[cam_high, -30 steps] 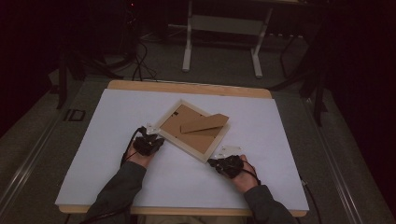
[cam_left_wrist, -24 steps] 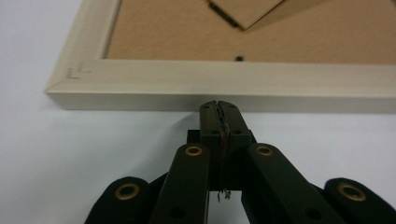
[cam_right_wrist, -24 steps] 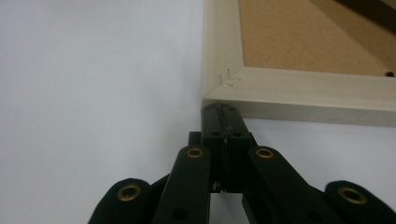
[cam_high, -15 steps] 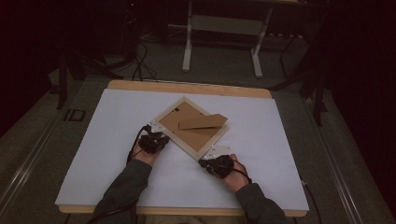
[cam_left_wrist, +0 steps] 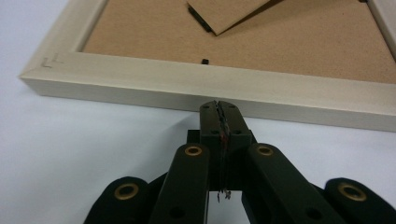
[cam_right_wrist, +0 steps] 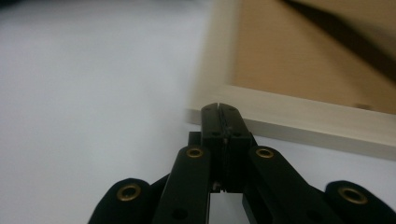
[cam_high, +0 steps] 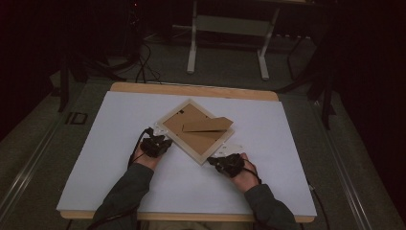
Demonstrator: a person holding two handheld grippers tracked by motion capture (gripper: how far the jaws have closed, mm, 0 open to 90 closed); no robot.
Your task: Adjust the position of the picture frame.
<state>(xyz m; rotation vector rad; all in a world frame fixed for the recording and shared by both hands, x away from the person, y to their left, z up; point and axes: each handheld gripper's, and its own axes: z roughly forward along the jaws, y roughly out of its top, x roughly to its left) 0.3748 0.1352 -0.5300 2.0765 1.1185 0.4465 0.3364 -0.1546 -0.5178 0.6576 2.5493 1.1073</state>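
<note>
High view shows the right gripper [cam_high: 225, 163], jaws pressed together like the left gripper [cam_high: 154, 143], now nearer the frame [cam_high: 189, 143] at centre, likely nudging it.

High cam looks down on table [cam_high: 119, 143]; both gripper cams sit close, sharing frame [cam_left_wrist: 140, 86].

The room is dim, with darkness closing in at the far edge and both sides. A pale white sheet [cam_high: 119, 143] covers the light wooden tabletop [cam_high: 191, 90], whose bare wood shows as a strip along the far edge and the near edge. The floor is grey carpet [cam_high: 230, 67]. Beyond the tabletop stands a light grey metal stand with two legs [cam_high: 227, 28]. Black cables [cam_high: 143, 67] trail across the carpet at far left. A dark stand leg [cam_high: 328, 96] rises at right.
</note>
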